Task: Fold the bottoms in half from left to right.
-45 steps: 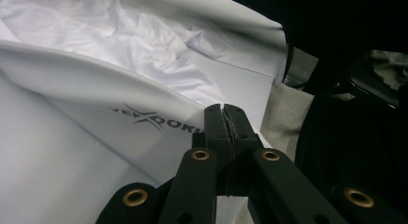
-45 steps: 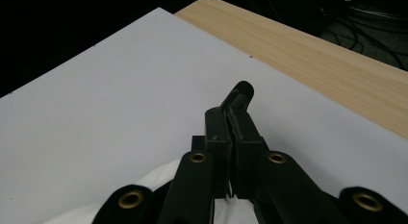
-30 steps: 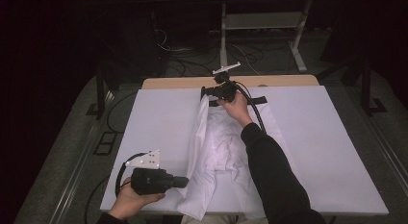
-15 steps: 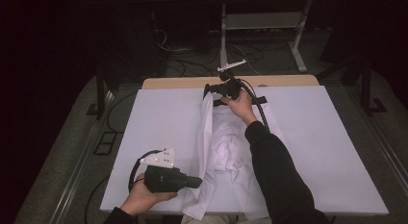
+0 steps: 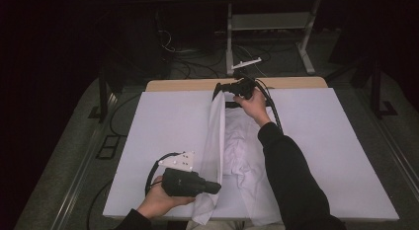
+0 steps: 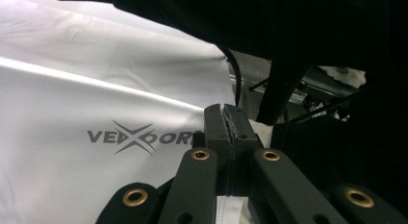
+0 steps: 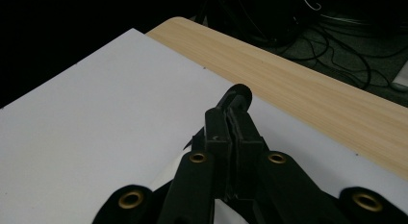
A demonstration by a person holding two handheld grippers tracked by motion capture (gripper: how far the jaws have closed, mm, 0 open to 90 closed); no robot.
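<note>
A white garment point(image 5: 243, 152) lies down the middle of the white-covered table point(image 5: 163, 119). Its left edge is lifted into a tall fold point(image 5: 213, 136) running from the far end to the near end. My left gripper point(image 5: 217, 187) is shut on the near end of that fold, and white cloth shows under its closed jaws point(image 6: 226, 111). A grey logo point(image 6: 144, 136) is printed on the fabric beside them. My right gripper point(image 5: 218, 88) is shut on the far end of the fold by the wooden table edge. In the right gripper view the jaws point(image 7: 232, 109) are pressed together on the cloth.
A wooden strip point(image 5: 188, 85) borders the table's far side. Behind it stand a metal frame point(image 5: 269, 27) and loose cables point(image 5: 197, 67) on the floor. A dark sleeve point(image 5: 289, 175) lies over the garment's right half. Bare white cover spreads to the left and right.
My left gripper has moved right toward the table's middle, carrying the garment's near edge. My right gripper has shifted slightly right and up, and the fold between them stands taller.
</note>
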